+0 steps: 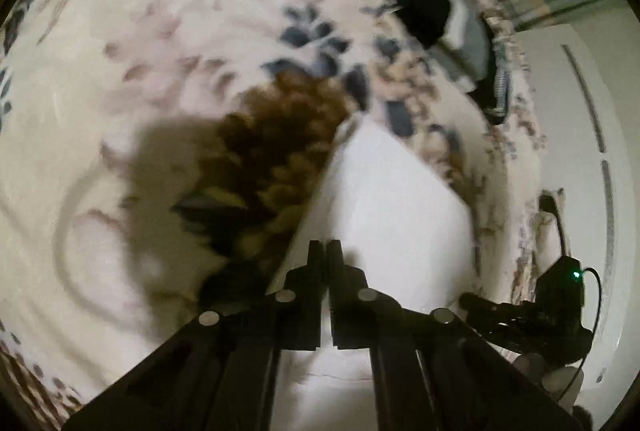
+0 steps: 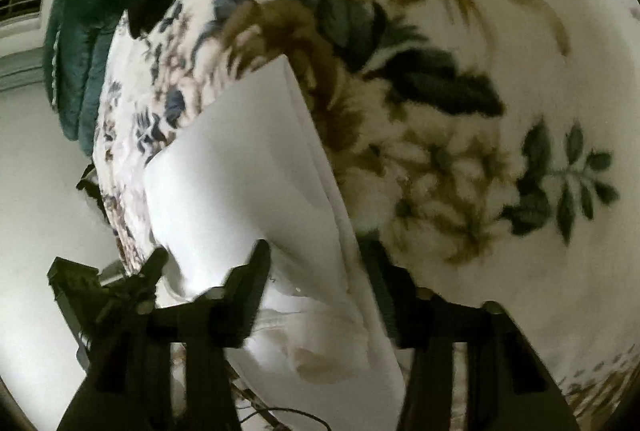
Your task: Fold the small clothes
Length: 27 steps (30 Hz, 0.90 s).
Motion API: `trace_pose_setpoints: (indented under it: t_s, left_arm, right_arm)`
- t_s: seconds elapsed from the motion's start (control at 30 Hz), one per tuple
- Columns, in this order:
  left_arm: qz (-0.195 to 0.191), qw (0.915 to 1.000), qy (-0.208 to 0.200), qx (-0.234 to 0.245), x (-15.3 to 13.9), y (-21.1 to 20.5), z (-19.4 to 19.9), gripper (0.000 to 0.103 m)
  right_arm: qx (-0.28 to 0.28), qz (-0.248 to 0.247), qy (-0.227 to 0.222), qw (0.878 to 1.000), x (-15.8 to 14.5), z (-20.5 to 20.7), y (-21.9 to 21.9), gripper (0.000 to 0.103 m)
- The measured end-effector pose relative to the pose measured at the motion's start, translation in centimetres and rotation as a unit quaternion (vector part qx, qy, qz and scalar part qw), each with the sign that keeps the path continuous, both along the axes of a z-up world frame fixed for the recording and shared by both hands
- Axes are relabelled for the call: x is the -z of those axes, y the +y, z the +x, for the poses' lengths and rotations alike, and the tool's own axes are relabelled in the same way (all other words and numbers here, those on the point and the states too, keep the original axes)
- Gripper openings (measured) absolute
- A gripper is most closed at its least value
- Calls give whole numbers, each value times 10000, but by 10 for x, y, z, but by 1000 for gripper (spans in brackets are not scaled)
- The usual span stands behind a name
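The left claw (image 1: 326, 251) is pressed together; its tips lie over the near edge of the white cloth (image 1: 384, 199), and whether a fold of it is pinched between them cannot be told from here. The right claw (image 2: 316, 263) stands spread, with the cloth (image 2: 248, 167) running between its fingers and no pad plainly pressing on it. The cloth lies on the flowered blanket (image 2: 500, 11) of a bed, stretching forward from both claws, one long edge doubled over just right of the right claw's midline. Beyond it, far ahead and to the side, sits a pile of dark clothes (image 1: 424, 7).

The step looks like taking the near edge at two corners to fold it forward. To do it well, the right claw should close on the full thickness of the edge, not only the top layer, and both should grip at matching points so the fold line runs straight. Lift only enough to clear the blanket's pile, carry both corners forward together, and lay them down squarely on the far edge before letting go.
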<state>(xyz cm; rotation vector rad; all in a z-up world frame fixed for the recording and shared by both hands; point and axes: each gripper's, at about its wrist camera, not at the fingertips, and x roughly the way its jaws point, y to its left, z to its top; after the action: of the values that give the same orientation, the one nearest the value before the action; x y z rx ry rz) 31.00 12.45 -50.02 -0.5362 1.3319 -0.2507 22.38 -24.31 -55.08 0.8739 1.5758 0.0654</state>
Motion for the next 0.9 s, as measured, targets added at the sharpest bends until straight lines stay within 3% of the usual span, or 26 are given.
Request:
trace_pose_setpoints:
  t_s: [0.17,0.2,0.23,0.27,0.4,0.5,0.57,0.6,0.63,0.67,0.73,0.9]
  left_arm:
    - [-108,9998,-12,-160,-9,5,-17,1]
    - [-167,9996,30,-237,-8,8,-19,1]
    - [-220,9993,70,-309,-8,10,-21,1]
    - [-288,9987,126,-399,-7,15,-22,1]
    - [-282,9977,275,-550,1,22,-20,1]
    - [-588,9962,440,-459,9,27,-19,2]
    - [-520,9972,445,-290,6,26,-23,7]
    - [-448,9979,428,-209,3,26,-28,11]
    - [-418,9981,430,-131,1,26,-35,22]
    - [-422,9980,455,-93,0,26,-40,38]
    - [-493,9973,535,-91,-1,29,-59,54]
    - [-451,9933,1060,-12,4,42,-123,55]
  right_arm:
    - [-174,-33,87,9998,-8,-18,6,47]
    - [-268,-82,191,9994,-5,-25,9,43]
    - [-331,-122,245,9991,-3,-28,12,24]
    - [-401,-236,289,9985,-1,-32,14,14]
    - [-719,-799,369,9935,2,-40,24,12]
    - [-836,-782,387,9927,-1,-40,27,12]
    - [-769,-611,397,9944,-5,-40,24,19]
    - [-753,-540,419,9948,-7,-42,22,29]
    - [-703,-462,431,9955,-9,-44,17,41]
    - [-651,-372,414,9963,-12,-48,15,46]
    - [-618,-219,449,9968,-17,-58,12,56]
    - [-729,129,670,9950,-14,-106,14,64]
